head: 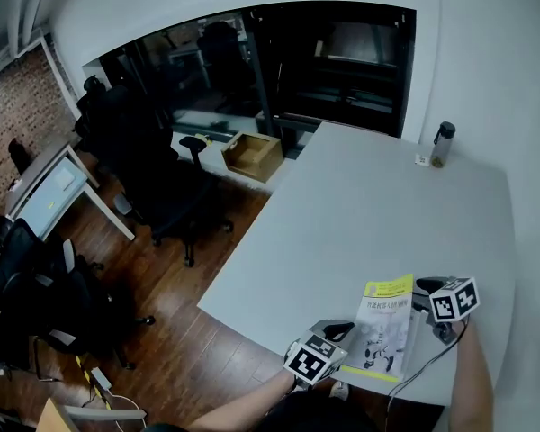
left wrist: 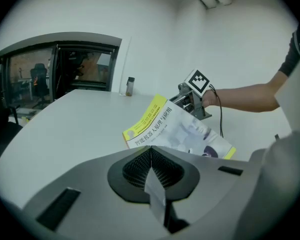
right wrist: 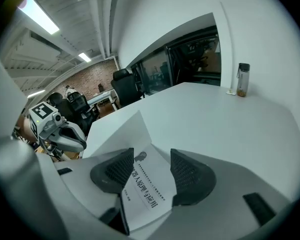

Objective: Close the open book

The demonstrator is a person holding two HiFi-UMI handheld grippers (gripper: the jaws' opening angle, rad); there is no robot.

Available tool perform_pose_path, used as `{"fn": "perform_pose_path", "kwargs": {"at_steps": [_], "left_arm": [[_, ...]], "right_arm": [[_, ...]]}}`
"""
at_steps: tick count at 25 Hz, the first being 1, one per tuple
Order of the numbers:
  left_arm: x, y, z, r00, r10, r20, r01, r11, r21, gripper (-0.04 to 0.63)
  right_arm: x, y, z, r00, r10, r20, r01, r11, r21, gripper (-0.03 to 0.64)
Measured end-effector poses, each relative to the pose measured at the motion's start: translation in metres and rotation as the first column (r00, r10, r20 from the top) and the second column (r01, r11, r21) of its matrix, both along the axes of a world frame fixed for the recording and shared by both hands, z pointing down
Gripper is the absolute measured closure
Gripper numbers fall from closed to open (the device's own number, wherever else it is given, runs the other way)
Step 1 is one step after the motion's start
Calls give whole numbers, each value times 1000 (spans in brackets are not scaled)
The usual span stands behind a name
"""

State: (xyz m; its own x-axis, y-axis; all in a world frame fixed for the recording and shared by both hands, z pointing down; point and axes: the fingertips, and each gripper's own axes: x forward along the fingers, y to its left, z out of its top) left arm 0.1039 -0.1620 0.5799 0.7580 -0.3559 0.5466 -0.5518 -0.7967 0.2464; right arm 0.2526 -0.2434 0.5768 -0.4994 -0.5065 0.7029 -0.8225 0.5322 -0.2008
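A book (head: 387, 327) with a yellow and white cover lies at the near edge of the white table (head: 369, 205), between my two grippers. My left gripper (head: 339, 333) is at the book's left side. In the left gripper view its pads (left wrist: 140, 166) are pressed together on a thin sheet seen edge-on, and the cover (left wrist: 175, 129) stands tilted up beyond them. My right gripper (head: 426, 288) is at the book's right edge. In the right gripper view its jaws (right wrist: 152, 169) stand apart over a white title page (right wrist: 145, 184), with one leaf raised behind.
A water bottle (head: 442, 144) stands at the table's far right corner. An open cardboard box (head: 252, 154) sits on a low ledge past the far left corner. Black office chairs (head: 162, 178) fill the wooden floor to the left. The book lies close to the table's near edge.
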Motion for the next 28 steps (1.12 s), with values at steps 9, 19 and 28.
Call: {"fn": "perform_pose_path", "kwargs": {"at_steps": [9, 19, 28], "left_arm": [[52, 17, -16, 992, 109, -56, -109, 994, 11, 589], [69, 15, -38, 988, 126, -90, -122, 991, 47, 591], [81, 17, -64, 991, 79, -108, -68, 992, 103, 591]], "right_arm": [[40, 57, -29, 980, 197, 9, -196, 973, 123, 382], [32, 93, -51, 934, 352, 65, -356, 898, 257, 577], [22, 107, -81, 916, 375, 143, -401, 844, 355, 612]]}}
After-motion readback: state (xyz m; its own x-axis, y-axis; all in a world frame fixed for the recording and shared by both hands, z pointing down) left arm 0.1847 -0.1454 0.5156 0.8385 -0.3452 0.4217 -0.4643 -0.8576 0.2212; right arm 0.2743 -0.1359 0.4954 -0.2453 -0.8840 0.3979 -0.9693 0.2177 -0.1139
